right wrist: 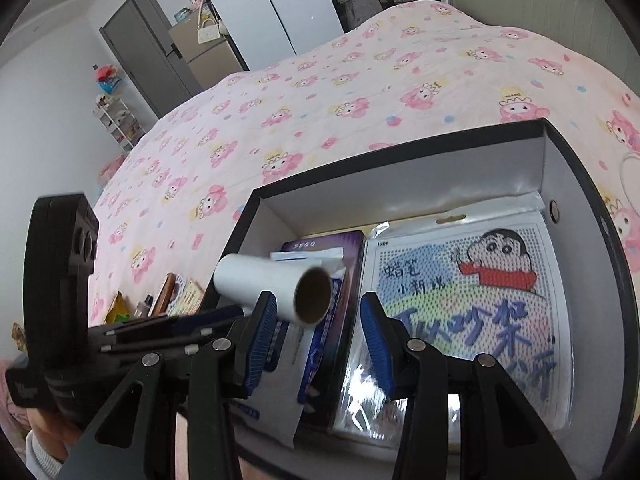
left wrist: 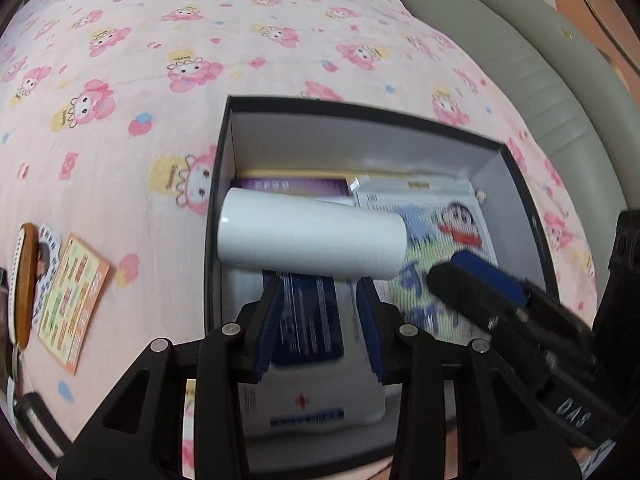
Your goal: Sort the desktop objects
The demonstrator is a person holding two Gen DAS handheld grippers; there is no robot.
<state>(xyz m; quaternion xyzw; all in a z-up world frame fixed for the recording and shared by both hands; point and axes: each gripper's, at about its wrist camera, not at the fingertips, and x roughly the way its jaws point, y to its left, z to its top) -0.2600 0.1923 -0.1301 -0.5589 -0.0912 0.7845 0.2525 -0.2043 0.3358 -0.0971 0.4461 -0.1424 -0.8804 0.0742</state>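
Blue-padded left gripper (left wrist: 320,320) at 6 o'clock, jaws apart, nothing between them, poised over black box (left wrist: 219,184). White roll (left wrist: 312,238) just beyond the fingertips, lying crosswise over the box's left wall, cardboard core visible in right wrist view; contact with the pads not discernible. Right gripper (right wrist: 318,332) also spread, holding nothing, entering the left view at 4 o'clock. Inside box: white pouch (left wrist: 320,396) nearest, cartoon bead kit (right wrist: 472,300) right, purple booklet (left wrist: 288,186) behind. Cards (left wrist: 72,300) at 9 o'clock on pink bedspread (left wrist: 280,32). Grey headboard (left wrist: 500,48) at 1 o'clock.
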